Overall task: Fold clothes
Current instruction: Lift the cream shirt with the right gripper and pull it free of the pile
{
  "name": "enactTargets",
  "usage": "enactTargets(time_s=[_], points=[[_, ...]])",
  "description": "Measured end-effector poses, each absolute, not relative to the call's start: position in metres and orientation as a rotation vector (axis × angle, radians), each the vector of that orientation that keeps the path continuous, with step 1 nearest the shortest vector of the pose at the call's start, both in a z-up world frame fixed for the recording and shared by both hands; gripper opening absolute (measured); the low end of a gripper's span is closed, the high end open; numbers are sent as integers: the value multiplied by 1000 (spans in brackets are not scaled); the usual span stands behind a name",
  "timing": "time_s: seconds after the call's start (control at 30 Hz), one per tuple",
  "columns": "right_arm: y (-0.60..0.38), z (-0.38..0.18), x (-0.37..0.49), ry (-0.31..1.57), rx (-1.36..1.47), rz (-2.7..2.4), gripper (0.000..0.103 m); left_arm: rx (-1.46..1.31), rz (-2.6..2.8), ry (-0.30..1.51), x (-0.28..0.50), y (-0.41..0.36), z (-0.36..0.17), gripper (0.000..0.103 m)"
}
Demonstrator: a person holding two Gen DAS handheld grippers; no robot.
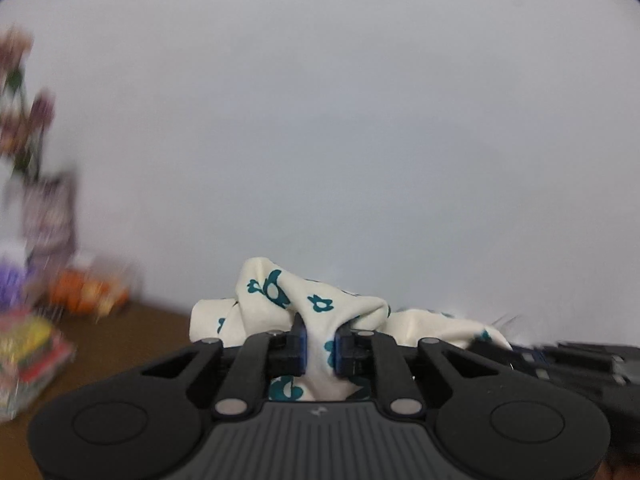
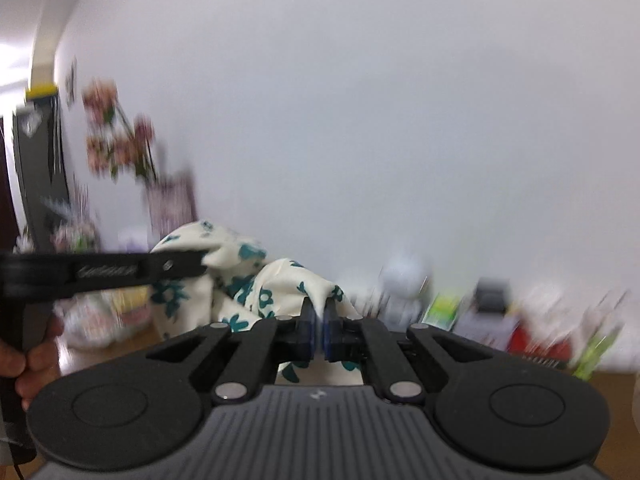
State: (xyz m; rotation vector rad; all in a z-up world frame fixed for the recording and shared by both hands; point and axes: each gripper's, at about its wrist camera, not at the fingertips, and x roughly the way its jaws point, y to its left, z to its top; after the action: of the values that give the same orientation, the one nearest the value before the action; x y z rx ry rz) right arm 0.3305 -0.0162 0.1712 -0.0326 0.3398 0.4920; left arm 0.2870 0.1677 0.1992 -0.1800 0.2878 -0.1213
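A cream cloth with teal flower prints (image 1: 304,300) is bunched between the blue pads of my left gripper (image 1: 320,346), which is shut on a thick fold of it. The same cloth (image 2: 276,284) runs over to my right gripper (image 2: 320,334), whose pads pinch a thin edge of it. Both grippers hold the cloth up in front of a white wall. In the right wrist view the left gripper (image 2: 200,262) reaches in from the left, with a person's hand (image 2: 28,360) on its handle. The right gripper's black body (image 1: 560,360) shows blurred at the right of the left wrist view.
A brown wooden table (image 1: 120,340) lies below. At the left stand blurred flowers in a vase (image 2: 120,136), orange items (image 1: 84,292) and colourful packets (image 1: 28,344). Along the far right of the table sit several blurred boxes and bottles (image 2: 500,312).
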Motion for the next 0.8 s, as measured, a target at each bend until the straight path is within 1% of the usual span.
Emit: enactTargets(time_s=[0.07,0.13,0.17,0.2,0.27,0.37,0.5,0.6,0.63,0.67,0.7,0.73,0.77,0.8], points=[[-42,206,302,244,-37,487,1,-155,-186,210,254,149,225,11],[-70,233,267,175,-54,494,1,-123,-252,169,218,128,236,11],[-85,246,250,141,-62,498,2,-108,-286,163,201,117,236,11],[-98,247,231,142,-94,496,2,-95,-320,171,186,107,231,12],[-124,246,194,151,-165,490,1,-80,-383,233,161,87,202,12],[-156,206,155,271,-236,496,1,-71,-472,369,130,60,146,12],[-189,121,114,493,-244,506,1,-125,-562,658,117,39,53,13],[-209,66,95,618,-195,492,1,-155,-572,775,111,41,16,19],[-213,54,90,642,-174,481,1,-156,-564,774,112,44,17,27],[-220,48,87,655,-157,468,1,-157,-552,757,116,49,22,40],[-228,45,85,664,-137,457,1,-157,-540,741,120,53,28,48],[-235,42,83,671,-129,444,1,-157,-527,718,125,57,36,65],[-241,40,81,679,-122,432,1,-153,-513,686,131,60,49,75],[-246,35,78,686,-121,419,1,-145,-495,654,139,62,61,77]])
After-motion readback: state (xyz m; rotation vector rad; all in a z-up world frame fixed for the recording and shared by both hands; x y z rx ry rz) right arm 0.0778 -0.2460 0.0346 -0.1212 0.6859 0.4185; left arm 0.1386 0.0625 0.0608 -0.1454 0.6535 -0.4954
